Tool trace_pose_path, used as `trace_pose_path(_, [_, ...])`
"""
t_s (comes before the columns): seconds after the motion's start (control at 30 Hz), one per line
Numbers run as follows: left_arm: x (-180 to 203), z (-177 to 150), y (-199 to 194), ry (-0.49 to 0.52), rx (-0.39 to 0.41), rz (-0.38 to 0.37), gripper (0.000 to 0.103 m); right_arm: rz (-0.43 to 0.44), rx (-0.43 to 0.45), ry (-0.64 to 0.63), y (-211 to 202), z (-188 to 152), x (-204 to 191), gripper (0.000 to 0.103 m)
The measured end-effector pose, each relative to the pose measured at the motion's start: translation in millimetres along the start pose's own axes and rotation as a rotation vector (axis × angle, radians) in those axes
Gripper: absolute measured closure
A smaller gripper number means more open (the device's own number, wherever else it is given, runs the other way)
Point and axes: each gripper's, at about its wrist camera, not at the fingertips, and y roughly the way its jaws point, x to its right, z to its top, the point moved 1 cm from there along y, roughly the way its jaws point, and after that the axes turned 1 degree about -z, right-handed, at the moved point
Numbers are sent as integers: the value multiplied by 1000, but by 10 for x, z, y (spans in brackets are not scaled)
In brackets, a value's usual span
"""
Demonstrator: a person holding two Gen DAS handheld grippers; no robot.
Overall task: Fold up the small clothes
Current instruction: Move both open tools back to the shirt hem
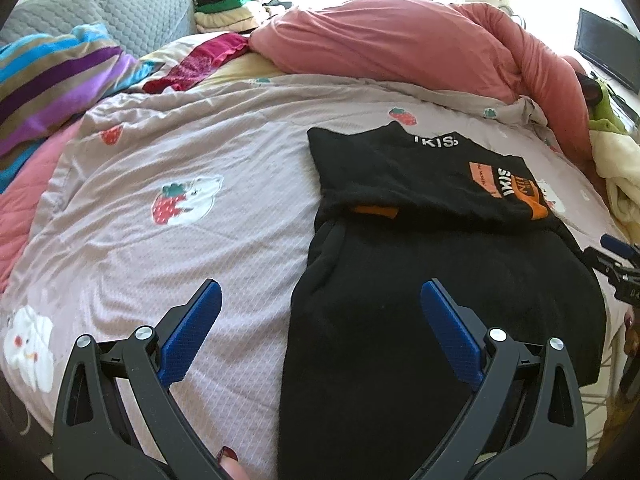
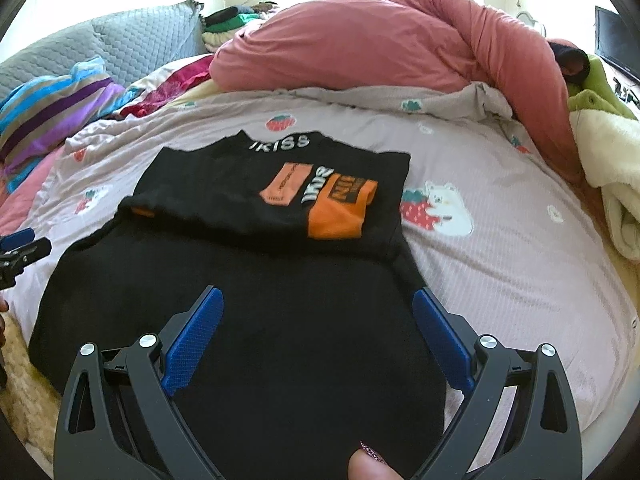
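A small black top [image 1: 440, 280] with orange patches and white lettering lies flat on the bed; its upper part is folded down over the body. It also shows in the right wrist view [image 2: 248, 280]. My left gripper [image 1: 320, 300] is open and empty, above the garment's left edge near the hem. My right gripper [image 2: 316, 304] is open and empty, above the garment's lower right part. The right gripper's tip shows at the left view's right edge [image 1: 612, 256]; the left gripper's tip shows at the right view's left edge [image 2: 20, 248].
The bed has a lilac sheet with strawberry prints [image 1: 180, 220]. A bunched pink duvet [image 1: 400, 40] lies behind the garment. Striped fabric [image 1: 60, 76] and grey pillows [image 1: 120, 12] are at the far left. A cream blanket [image 2: 608, 184] lies at the right.
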Motion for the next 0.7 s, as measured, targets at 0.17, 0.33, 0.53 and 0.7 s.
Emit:
trace_pose_path(0.17, [-56,-85,-7,-19,-25,2,10,9,-18,-11,-1,-84,-41,8])
trace_pose_path(0.33, [-159,-168,-41,-49,-40,-4,10,17,-41,-14,15,-165,-55,8])
trace_pose_path(0.53, [-306,-298,-23,-100,-98,-61,10,23,-61,-9,11,-265,-37,8])
trace_pose_path(0.7, [-315,-425,15,-94,-150,-106,10,20,-82,1,19,-363,-9,8])
